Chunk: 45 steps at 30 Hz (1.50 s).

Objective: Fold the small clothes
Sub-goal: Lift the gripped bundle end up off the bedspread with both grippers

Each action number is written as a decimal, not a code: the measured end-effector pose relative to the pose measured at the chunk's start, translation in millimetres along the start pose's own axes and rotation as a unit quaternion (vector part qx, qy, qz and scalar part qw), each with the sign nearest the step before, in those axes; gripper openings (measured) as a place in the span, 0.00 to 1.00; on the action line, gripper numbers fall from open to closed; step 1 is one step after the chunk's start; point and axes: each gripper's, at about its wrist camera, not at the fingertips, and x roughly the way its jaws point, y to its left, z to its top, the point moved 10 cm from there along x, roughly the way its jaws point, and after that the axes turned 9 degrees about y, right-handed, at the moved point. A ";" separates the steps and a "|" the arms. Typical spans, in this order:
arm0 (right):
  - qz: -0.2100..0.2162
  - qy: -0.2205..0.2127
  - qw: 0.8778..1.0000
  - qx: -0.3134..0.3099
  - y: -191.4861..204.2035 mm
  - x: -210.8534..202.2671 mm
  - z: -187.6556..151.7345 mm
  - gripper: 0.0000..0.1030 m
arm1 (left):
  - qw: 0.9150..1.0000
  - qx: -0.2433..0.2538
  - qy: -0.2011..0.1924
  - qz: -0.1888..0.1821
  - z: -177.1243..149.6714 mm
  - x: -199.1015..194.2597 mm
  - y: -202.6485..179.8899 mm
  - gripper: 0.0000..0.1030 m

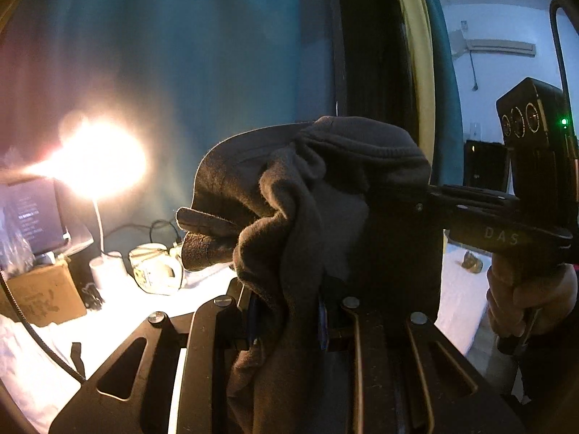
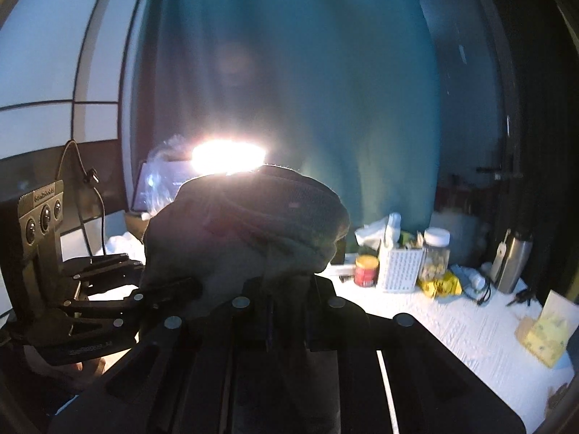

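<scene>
We're holding the dark, bunched-up garment [image 1: 307, 188] aloft above the white table [image 2: 452, 325], left gripper [image 1: 286, 307] & right gripper [image 2: 269, 311] both pinching its fabric, "DAS" reading on the right gripper's body.

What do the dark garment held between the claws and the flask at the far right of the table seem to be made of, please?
The dark garment looks like soft knit fabric, perhaps fleece or cotton: matte, fuzzy at its backlit edges, with a ribbed hem and limp creases. The flask looks like brushed metal, probably stainless steel: silvery with a dull sheen.
</scene>
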 end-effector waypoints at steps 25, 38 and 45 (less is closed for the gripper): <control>0.111 -0.068 0.987 -0.097 134.6 -25.5 53.0 0.12 | 0.991 -0.037 -0.061 0.114 -6.9 -98.2 91.5 0.22; 0.155 -0.045 0.980 -0.117 196.9 -18.3 30.2 0.12 | 0.987 -0.051 -0.031 0.148 -41.7 -119.0 119.5 0.22; 0.134 -0.023 0.986 -0.094 179.2 12.4 18.8 0.12 | 0.988 -0.054 -0.011 0.142 -51.5 -92.6 127.1 0.22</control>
